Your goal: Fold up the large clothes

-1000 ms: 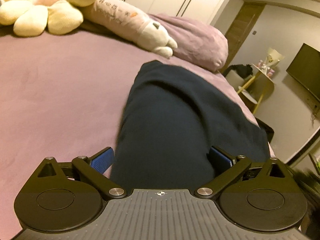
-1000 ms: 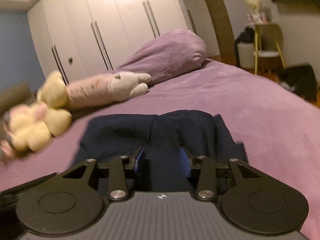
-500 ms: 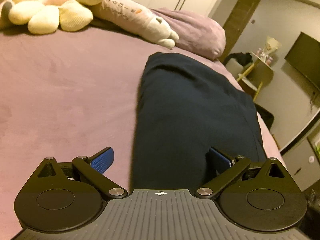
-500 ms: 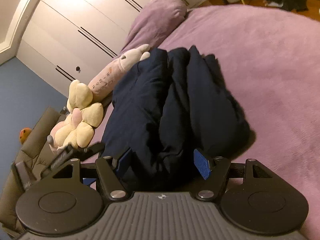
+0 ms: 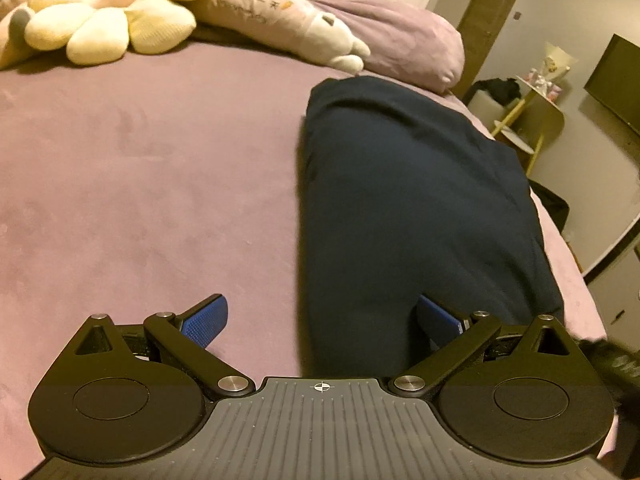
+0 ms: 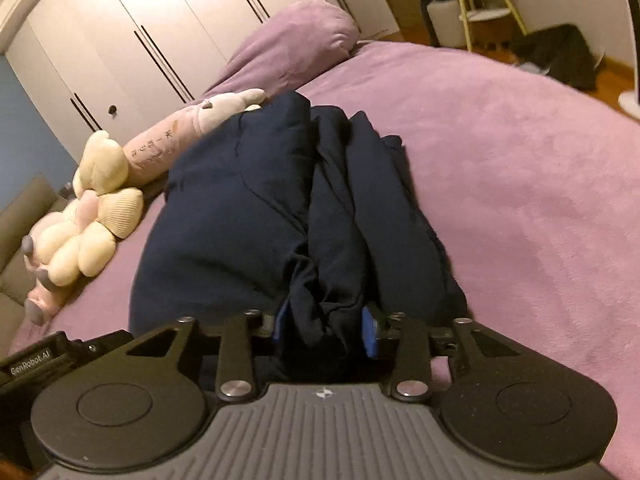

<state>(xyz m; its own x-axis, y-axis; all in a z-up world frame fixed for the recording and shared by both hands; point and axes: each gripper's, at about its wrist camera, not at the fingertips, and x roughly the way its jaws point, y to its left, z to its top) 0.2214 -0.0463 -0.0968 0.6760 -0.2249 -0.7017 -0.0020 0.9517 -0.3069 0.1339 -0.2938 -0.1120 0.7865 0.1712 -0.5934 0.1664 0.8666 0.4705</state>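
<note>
A navy garment, folded into a long thick bundle, lies on the purple bed. My left gripper is open at the bundle's near end. Its right pad lies against the cloth, while the left pad hangs over bare bedding. In the right wrist view the garment shows several lengthwise folds. My right gripper is closing its jaws on a bunched fold at the near end, and the cloth fills the gap between the blue pads.
A yellow flower plush, a long pink plush pillow and a purple pillow lie at the head of the bed. White wardrobe doors stand behind. A small table stands past the bed's right edge.
The right gripper's jaws spread wide half a second ago and have now drawn in on a fold of the garment. In the left view the bundle has slid toward the right finger.
</note>
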